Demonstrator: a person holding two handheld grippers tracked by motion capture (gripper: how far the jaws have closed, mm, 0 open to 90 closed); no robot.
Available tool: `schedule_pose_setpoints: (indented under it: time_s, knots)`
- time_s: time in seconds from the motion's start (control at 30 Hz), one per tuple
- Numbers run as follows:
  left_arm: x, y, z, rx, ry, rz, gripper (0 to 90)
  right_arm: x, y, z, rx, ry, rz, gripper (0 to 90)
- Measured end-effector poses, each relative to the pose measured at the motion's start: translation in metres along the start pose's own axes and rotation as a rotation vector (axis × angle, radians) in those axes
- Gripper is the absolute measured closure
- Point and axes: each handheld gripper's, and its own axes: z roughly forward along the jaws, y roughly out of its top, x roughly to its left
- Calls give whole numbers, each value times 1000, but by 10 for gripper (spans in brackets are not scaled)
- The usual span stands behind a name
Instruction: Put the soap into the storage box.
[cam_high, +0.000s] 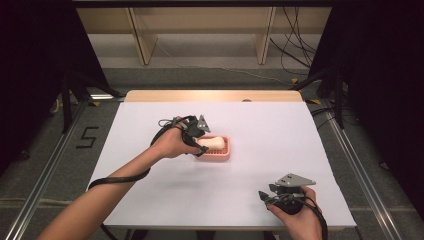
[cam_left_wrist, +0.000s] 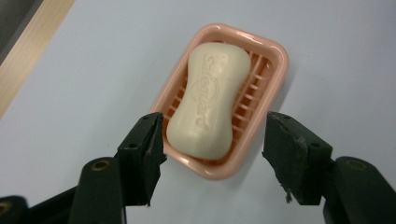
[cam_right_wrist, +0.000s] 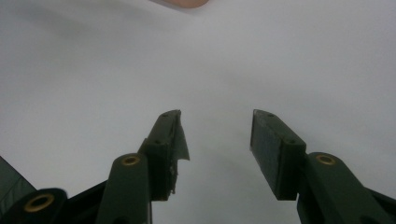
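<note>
- Black jaws of the left gripper (cam_left_wrist: 212, 154) rise nearest the lens in its own view, standing apart with nothing pressed between them; one sits at each side of the near end of the soap dish.
- Between and beyond those jaws lies the bar of soap (cam_left_wrist: 209, 105), cream-white, waisted in the middle, with raised lettering along its top.
- It rests flat inside the pink soap dish (cam_left_wrist: 275, 79), on the ribbed floor, its near end close to the dish's rim.
- From above, the left gripper (cam_high: 200, 142) hovers at the left end of the dish (cam_high: 226, 150), which sits near the middle of the white table (cam_high: 275, 130); the soap (cam_high: 212, 142) shows in it.
- Over at the near right corner, the right gripper (cam_high: 267, 196) is held low in the person's hand.
- Its jaws (cam_right_wrist: 217, 135) stand moderately wide with only bare white tabletop between them, well apart from the dish.
</note>
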Motion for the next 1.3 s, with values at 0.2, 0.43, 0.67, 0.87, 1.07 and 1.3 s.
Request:
schedule_pose_setpoints:
  time_s: [0.2, 0.43, 0.67, 0.87, 1.07, 1.3]
  knots:
    - [-5, -26, -15, -40, 5, -66, 368, 0, 0, 0, -2, -2, 1, 533]
    - [-10, -58, -29, -61, 7, -125, 358, 1, 1, 1, 12, 8, 18, 533]
    - [-18, -95, -39, -40, -1, -178, 352, 2, 1, 1, 14, 8, 22, 531]
    - [-28, -119, -42, -37, -2, -219, 365, 6, 0, -1, 28, 5, 74, 529]
    - [-39, -150, -47, -24, 7, -266, 364, 4, 0, -2, 26, -5, 40, 528]
    - [-48, -186, -52, -29, 17, -347, 364, 4, 1, -1, 27, -1, 41, 527]
